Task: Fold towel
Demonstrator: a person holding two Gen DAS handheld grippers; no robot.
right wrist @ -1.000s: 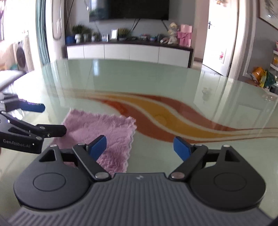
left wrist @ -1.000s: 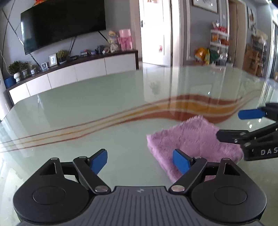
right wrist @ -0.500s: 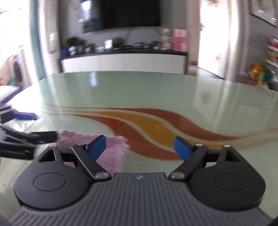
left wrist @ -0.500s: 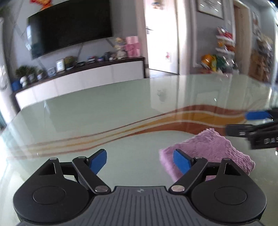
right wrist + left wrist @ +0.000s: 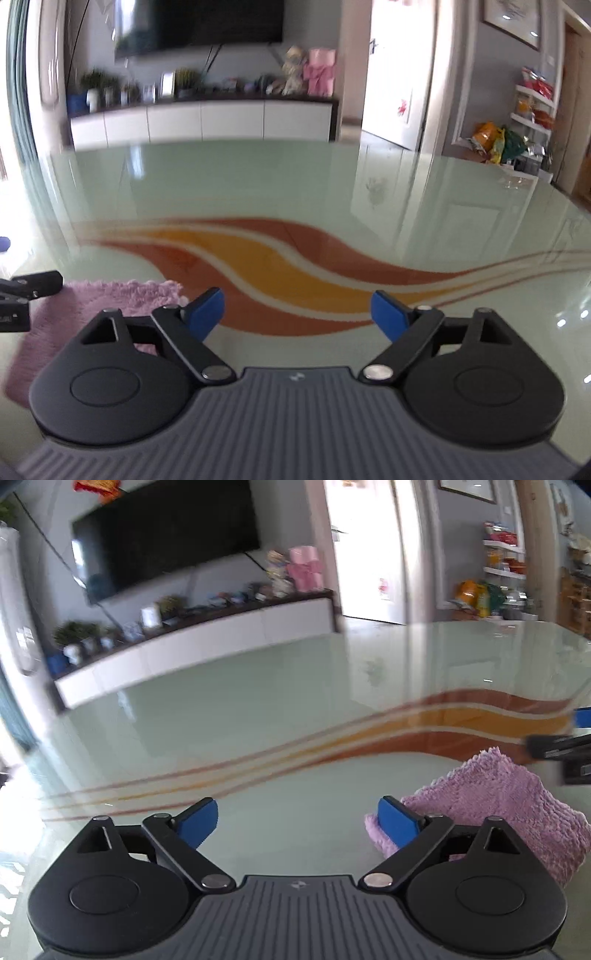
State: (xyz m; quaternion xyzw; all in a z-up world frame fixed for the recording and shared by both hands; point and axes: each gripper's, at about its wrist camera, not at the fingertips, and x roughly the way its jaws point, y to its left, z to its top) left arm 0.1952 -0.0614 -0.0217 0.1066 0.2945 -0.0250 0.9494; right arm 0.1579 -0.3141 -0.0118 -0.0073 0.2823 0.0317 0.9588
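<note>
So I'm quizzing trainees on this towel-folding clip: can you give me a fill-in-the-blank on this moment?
1. The folded towel is ____ in colour.
2. The left gripper has its jaws ____, holding nothing.
3. In the right wrist view, the towel lies to the ____ of the right gripper.
4. The towel rests on a glass table with orange and ____ wavy stripes.

Answers: purple; open; left; yellow
</note>
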